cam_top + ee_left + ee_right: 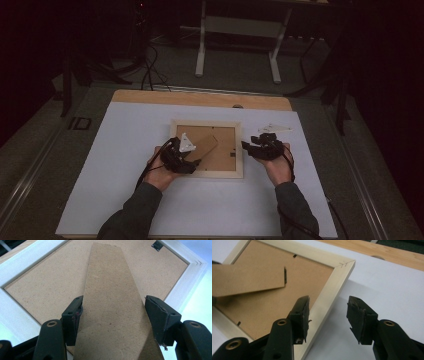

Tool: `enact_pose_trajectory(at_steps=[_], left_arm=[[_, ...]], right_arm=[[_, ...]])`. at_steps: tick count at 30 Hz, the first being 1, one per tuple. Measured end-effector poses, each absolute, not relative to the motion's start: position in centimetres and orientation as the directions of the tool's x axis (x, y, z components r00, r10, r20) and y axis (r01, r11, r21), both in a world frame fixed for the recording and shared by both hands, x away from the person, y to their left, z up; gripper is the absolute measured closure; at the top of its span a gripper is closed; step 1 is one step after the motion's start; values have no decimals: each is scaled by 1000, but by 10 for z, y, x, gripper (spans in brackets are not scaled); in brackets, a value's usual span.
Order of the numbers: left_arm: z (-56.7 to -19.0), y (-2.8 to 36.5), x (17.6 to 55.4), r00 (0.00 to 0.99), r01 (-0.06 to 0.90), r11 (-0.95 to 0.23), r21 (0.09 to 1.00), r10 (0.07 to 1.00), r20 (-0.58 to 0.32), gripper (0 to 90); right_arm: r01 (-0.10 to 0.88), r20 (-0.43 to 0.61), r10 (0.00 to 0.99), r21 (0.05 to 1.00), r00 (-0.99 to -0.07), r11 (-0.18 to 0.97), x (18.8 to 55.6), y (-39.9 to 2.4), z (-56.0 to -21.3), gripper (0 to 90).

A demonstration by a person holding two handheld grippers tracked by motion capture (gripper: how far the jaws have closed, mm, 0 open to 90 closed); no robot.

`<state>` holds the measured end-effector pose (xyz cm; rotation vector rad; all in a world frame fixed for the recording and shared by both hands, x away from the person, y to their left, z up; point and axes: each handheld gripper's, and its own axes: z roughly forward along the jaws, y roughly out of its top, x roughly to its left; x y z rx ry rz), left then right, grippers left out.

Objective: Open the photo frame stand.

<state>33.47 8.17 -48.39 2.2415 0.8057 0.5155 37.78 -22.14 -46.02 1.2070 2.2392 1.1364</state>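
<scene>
Your picture frame (206, 172) lies face down near the middle of the table (125, 200), its stand (204, 147) slanting across its back. Your left gripper (186, 150) sits over the frame's left side, jaws on either side of the stand, seemingly touching its edges. Your right gripper (248, 146) is just beside the frame's right edge.

A wooden table (200, 98) with a light-brown top carries a large white sheet (125, 165) that covers nearly all of it, leaving a bare wooden strip along the far edge. Lying face-down near the middle of the sheet is a square picture frame of pale wood (207, 174), its brown fibreboard backing (227, 145) turned upward. The frame sits flat, with white sheet showing on every side of it. The table itself stands on a grey carpeted floor (50, 135).
</scene>
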Motion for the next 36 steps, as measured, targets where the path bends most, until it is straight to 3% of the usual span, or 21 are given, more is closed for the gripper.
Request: enact_pose_trajectory(at_steps=[17, 36], left_arm=[[-484, 79, 322, 714, 345, -585, 734, 671, 199, 376], [-483, 77, 312, 704, 278, -602, 749, 658, 267, 375]], right_arm=[[580, 112, 831, 767, -544, 277, 397, -218, -461, 510], [646, 272, 779, 733, -565, 212, 424, -216, -466, 495]])
